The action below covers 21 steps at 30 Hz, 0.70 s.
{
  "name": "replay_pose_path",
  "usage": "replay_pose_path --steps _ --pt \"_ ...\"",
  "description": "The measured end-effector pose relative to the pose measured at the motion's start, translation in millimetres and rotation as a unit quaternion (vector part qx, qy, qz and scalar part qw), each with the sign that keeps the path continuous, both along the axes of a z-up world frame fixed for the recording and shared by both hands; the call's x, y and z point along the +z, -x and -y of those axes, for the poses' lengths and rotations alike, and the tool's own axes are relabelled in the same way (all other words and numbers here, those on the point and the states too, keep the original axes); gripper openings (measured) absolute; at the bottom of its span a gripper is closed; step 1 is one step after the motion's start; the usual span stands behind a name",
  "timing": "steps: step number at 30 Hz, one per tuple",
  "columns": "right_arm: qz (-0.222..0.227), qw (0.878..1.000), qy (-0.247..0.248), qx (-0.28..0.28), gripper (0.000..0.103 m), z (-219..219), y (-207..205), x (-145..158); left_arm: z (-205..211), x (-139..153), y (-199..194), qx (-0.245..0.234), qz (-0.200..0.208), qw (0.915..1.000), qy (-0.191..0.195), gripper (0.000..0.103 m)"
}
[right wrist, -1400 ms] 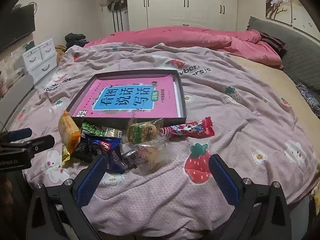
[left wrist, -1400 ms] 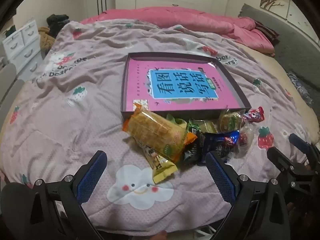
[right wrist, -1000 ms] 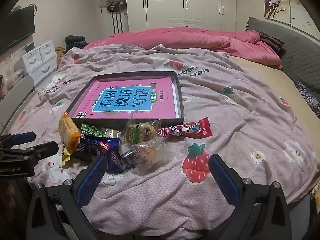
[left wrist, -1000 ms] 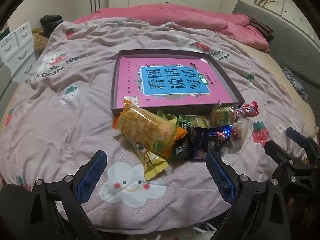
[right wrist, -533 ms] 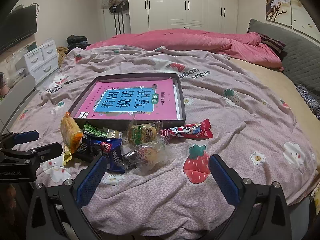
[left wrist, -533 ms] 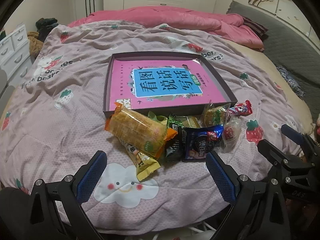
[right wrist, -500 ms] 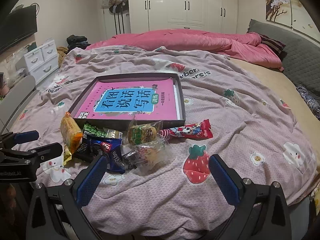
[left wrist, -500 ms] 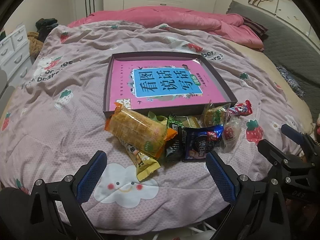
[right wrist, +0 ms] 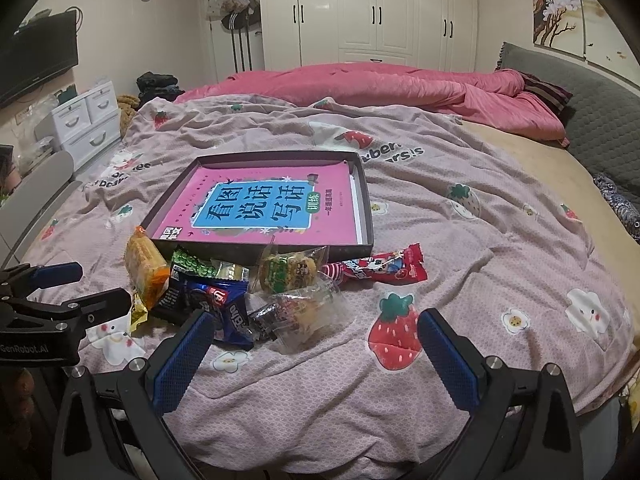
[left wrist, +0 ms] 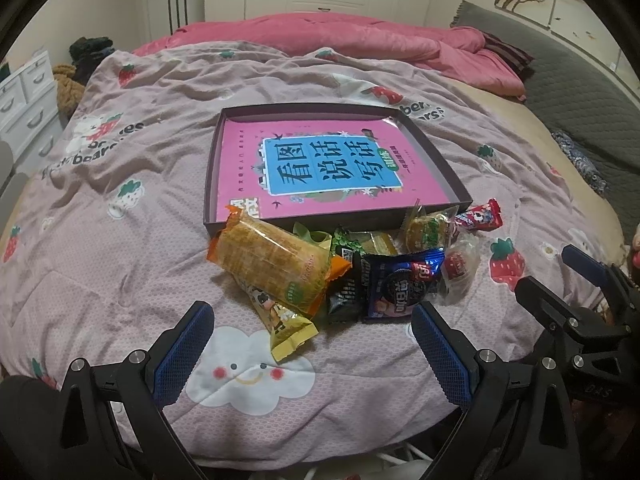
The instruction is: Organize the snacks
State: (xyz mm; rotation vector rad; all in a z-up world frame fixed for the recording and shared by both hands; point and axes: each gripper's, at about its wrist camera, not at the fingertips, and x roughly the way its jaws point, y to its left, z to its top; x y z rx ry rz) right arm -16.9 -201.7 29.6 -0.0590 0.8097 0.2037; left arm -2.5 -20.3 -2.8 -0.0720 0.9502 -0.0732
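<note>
Both grippers, left [left wrist: 310,350] and right [right wrist: 316,354], hover with jaws wide apart and empty. The snacks [left wrist: 344,268] lie heaped against the box [left wrist: 436,164] front wall; overlapped, probably slippery wrappers could let a pinch snag two or slip on the soft quilt [left wrist: 120,248]

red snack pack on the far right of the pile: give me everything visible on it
The red snack pack is a long, flat, glossy wrapper, red with white and blue cartoon print and crimped ends. It lies flat on the pink strawberry blanket, just in front of the dark tray near its right corner, lengthwise left to right. Its left end meets the clear-wrapped biscuit pack. It looks sealed. Neither gripper touches it.
</note>
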Motion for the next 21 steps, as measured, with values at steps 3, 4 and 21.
replay_pose_path --steps 3,4,21 --pt "0.0 1.0 0.0 0.0 0.102 0.1 0.2 0.3 0.2 0.0 0.2 0.0 0.001 1.0 0.0 0.099" --pt "0.001 1.0 0.0 0.0 0.102 0.0 0.1 0.2 0.4 0.1 0.2 -0.001 0.001 1.0 0.0 0.099" --pt "0.0 1.0 -0.002 0.001 0.102 0.1 0.4 1.4 0.0 -1.0 0.3 -0.001 0.0 1.0 0.0 0.099"
